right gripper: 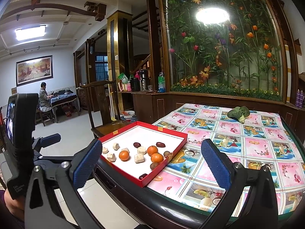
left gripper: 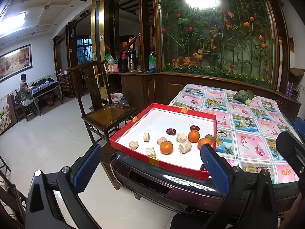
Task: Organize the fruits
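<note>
Both grippers — left gripper (left gripper: 150,154) and right gripper (right gripper: 151,156) — gape wide, holding nothing. The tangerines (right gripper: 154,150) lie inside the red tray (right gripper: 144,181), near its right wall — better approached from above, straddling one fruit clear of its neighbours.

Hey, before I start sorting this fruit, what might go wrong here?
1. The red tray sits at the table's edge, one corner seemingly past it; a hard push might tip it.
2. The oranges are round and lie loose among the pale chunks, so a nudge may roll them.
3. The dark date lies tight against the tray wall, an awkward spot for the right tool.
</note>
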A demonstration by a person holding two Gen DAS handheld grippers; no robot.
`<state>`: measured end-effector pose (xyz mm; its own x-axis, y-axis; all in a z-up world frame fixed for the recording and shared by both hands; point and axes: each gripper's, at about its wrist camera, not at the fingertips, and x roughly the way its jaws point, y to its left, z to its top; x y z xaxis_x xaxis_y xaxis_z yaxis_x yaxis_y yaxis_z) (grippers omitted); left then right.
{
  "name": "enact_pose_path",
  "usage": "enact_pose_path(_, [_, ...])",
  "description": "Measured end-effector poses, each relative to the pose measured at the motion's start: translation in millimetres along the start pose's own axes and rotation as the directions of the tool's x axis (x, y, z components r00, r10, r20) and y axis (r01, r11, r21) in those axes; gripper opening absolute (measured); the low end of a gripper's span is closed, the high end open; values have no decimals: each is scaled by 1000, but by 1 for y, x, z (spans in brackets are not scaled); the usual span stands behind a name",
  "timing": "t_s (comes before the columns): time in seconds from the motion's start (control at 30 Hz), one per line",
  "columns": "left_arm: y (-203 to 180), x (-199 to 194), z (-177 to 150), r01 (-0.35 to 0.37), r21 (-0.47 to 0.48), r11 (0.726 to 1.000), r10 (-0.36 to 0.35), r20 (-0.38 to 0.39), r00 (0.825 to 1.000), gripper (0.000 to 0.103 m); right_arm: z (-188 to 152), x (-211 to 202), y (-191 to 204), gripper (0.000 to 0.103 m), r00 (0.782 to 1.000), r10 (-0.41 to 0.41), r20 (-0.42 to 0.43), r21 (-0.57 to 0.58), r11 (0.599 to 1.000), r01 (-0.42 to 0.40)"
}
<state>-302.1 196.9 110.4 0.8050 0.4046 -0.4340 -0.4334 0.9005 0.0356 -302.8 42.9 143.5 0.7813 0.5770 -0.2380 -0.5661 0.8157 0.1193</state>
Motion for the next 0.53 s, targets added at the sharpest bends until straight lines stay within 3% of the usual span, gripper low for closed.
enact_pose_path(0.2, [-2,0,5,49,-32,998,-47,55,997,103,2,5,-7,103,1000,1,-5,21,1000,0])
enact_pose_path(0.4, [-21,9,3,125,-28,992,-122,95,988,103,-1,30,-45,103,999,-4,-52,145,989,11])
enact_pose_path(0.53, [-39,30,6,184,1,983,-184,-1,983,103,-8,51,-82,103,991,-29,-133,251,966,62])
